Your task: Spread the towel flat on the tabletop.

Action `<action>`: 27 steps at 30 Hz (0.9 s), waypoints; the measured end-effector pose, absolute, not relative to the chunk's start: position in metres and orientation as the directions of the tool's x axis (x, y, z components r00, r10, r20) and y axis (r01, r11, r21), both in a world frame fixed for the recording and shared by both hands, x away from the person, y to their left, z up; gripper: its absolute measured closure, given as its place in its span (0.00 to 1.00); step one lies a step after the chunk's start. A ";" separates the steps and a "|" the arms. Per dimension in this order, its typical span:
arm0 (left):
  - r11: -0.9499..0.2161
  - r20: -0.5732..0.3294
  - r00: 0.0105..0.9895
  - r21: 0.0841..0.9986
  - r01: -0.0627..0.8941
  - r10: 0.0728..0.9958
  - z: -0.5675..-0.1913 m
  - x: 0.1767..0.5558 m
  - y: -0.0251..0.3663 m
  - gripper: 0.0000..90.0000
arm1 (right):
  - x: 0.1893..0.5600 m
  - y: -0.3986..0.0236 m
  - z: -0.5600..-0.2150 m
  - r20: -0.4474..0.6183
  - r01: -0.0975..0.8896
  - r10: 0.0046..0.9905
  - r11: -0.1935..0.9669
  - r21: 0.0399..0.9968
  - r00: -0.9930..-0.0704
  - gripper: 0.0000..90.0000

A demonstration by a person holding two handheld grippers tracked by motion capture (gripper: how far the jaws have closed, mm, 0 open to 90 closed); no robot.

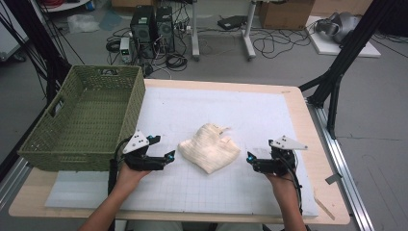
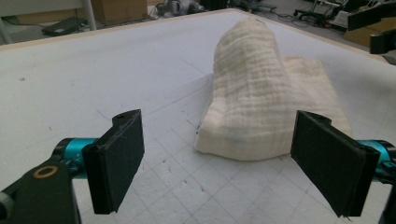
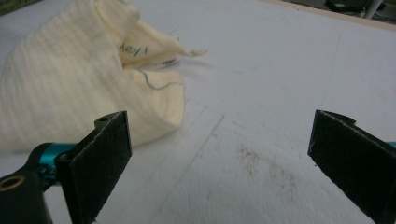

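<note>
White gridded matting covers the bench (image 1: 288, 103), with cables and computer towers on the floor beyond it. On that mat lies a cream cloth (image 1: 210, 147), loosely bunched and partly folded over itself, with a tag or loose corner sticking up on its far side. It sits between the two tools, just ahead of the left hand-held gripper (image 1: 166, 157) and a little further from the right hand-held gripper (image 1: 251, 159). Both are released, jaws spread wide and empty; in the left gripper view the cloth's near edge (image 2: 247, 140) lies just beyond the open pads, while in the right gripper view the cloth (image 3: 70, 93) sits off to that tool's left. A green woven basket (image 1: 84, 120) stands beyond the left one, empty as far as can be seen. This looks like the approach before the first grasp. The next move probably calls for each tool to ease forward and low to the mat, then close on an edge or corner of the cloth.
</note>
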State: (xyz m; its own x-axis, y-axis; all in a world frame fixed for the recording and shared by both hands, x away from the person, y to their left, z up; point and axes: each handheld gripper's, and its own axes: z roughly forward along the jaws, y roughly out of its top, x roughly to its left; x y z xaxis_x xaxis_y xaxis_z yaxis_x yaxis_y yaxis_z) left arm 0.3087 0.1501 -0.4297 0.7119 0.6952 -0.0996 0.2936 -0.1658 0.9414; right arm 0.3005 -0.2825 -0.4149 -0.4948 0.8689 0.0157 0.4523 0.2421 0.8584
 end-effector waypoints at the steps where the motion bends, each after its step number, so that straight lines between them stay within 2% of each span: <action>1: -0.166 -0.100 0.711 0.941 0.295 0.696 -0.430 0.309 0.151 0.20 | 0.306 -0.280 -0.414 0.025 0.452 0.865 0.237 0.860 -0.501 0.12; 2: -0.165 -0.101 0.710 0.941 0.295 0.697 -0.430 0.309 0.151 0.20 | 0.310 -0.278 -0.414 0.025 0.447 0.860 0.240 0.862 -0.509 0.17; 5: -0.163 -0.102 0.706 0.941 0.297 0.701 -0.430 0.310 0.153 0.20 | 0.323 -0.267 -0.412 0.010 0.446 0.847 0.270 0.854 -0.532 0.22; 9: -0.162 -0.104 0.704 0.940 0.301 0.703 -0.430 0.310 0.153 0.20 | 0.335 -0.248 -0.413 0.022 0.440 0.805 0.301 0.846 -0.593 0.36; 14: -0.160 -0.106 0.703 0.940 0.301 0.703 -0.430 0.310 0.154 0.20 | 0.341 -0.223 -0.416 0.052 0.422 0.726 0.339 0.841 -0.686 0.42; 16: -0.161 -0.105 0.703 0.940 0.301 0.704 -0.430 0.310 0.154 0.20 | 0.343 -0.215 -0.419 0.045 0.422 0.702 0.374 0.826 -0.710 0.48; 18: -0.164 -0.101 0.703 0.940 0.300 0.704 -0.430 0.310 0.154 0.20 | 0.345 -0.210 -0.422 0.043 0.423 0.690 0.392 0.817 -0.723 0.57; 22: -0.158 -0.105 0.697 0.940 0.302 0.709 -0.429 0.310 0.156 0.20 | 0.345 -0.205 -0.424 0.036 0.403 0.647 0.429 0.808 -0.761 0.86; 24: -0.156 -0.106 0.693 0.940 0.304 0.713 -0.429 0.310 0.157 0.20 | 0.340 -0.203 -0.422 0.015 0.382 0.629 0.454 0.805 -0.778 0.94; 27: -0.165 -0.100 0.694 0.938 0.305 0.713 -0.430 0.310 0.156 0.20 | 0.331 -0.201 -0.420 0.002 0.355 0.593 0.479 0.803 -0.805 0.97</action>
